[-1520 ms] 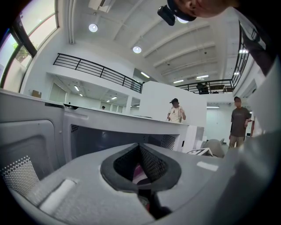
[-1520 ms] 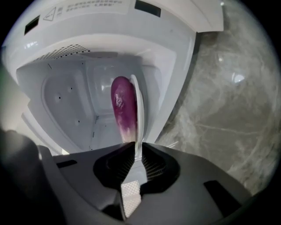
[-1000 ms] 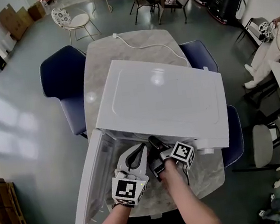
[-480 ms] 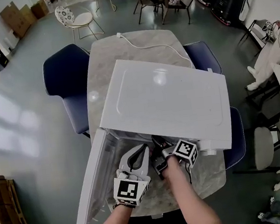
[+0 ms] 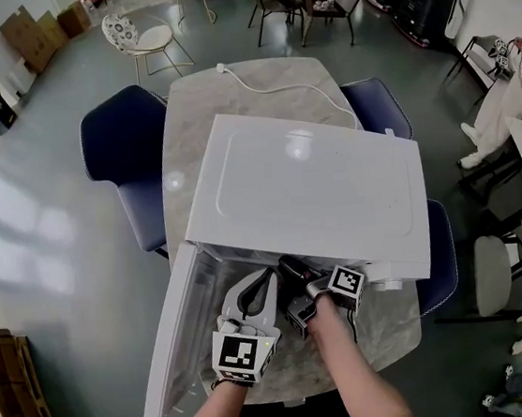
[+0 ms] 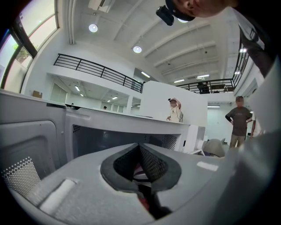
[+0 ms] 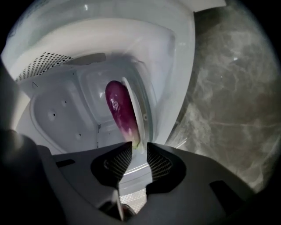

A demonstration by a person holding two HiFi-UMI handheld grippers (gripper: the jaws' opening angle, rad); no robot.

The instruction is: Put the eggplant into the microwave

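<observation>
**Entry 1.** White box-shaped microwave (image 5: 306,188), centre of the head view, on a grey marble-patterned table (image 5: 184,118). Its white door (image 5: 170,355) is swung wide toward the lower left.

**Entry 2.** Glossy purple eggplant (image 7: 120,112) with a pale green stalk end. In the right gripper view I find it at frame centre, already inside the cavity. It seems to lie on a glass turntable (image 7: 141,105), though glare leaves me unsure.

**Entry 3.** Right gripper (image 7: 135,147), black, at the cavity mouth. Its jaws have just been opening and now stand apart, released. The eggplant's stalk tip sits right at the gap between them and the pads do not press on it.

**Entry 4.** Left gripper (image 6: 139,146), white, just beside the right one at the lower centre of the head view. Its jaws are clenched together on nothing.

**Hazards, as I judge them.**
- Pulling the right gripper back carelessly could snag the stalk and drag the eggplant toward the opening.
- If the stalk end lies near the front edge, the door could catch on it.
- With the two grippers so close together, a knock between them is possible.
</observation>
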